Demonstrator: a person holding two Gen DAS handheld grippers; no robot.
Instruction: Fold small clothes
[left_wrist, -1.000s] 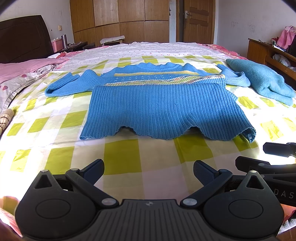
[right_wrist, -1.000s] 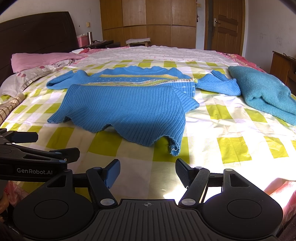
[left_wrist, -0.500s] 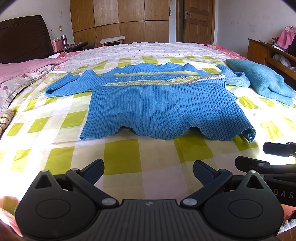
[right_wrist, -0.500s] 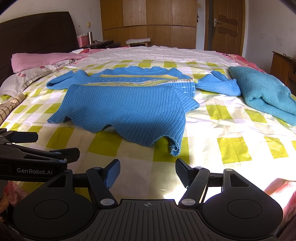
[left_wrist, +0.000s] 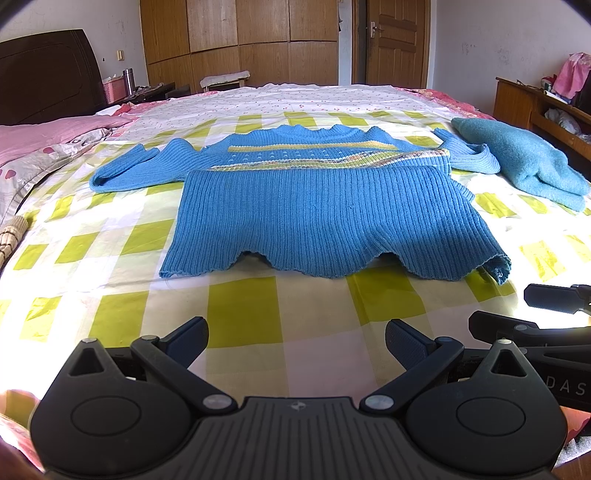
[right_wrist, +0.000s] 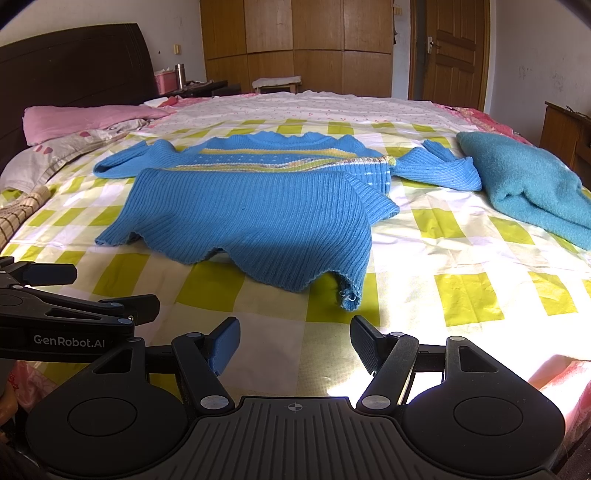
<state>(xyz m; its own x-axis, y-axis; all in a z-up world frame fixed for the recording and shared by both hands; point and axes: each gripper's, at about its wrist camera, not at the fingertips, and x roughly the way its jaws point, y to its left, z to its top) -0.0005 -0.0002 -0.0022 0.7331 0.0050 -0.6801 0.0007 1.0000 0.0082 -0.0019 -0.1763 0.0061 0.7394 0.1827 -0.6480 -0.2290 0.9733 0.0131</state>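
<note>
bed (left_wrist: 110, 280) with yellow-checked sheet, blue knit sweater (left_wrist: 325, 218) lying mid-bed, hem folded up over body, sleeves spread sideways, teal blanket (left_wrist: 524, 162) beside right sleeve, left gripper (left_wrist: 297, 341) and right gripper (right_wrist: 293, 341) both released, empty, near the hem

Your left gripper (left_wrist: 297, 338) and right gripper (right_wrist: 293, 341) are black plastic with round knobs, silver screws and blue ridged fingertips (right_wrist: 221, 341); white letters read GenRobot.AI
</note>
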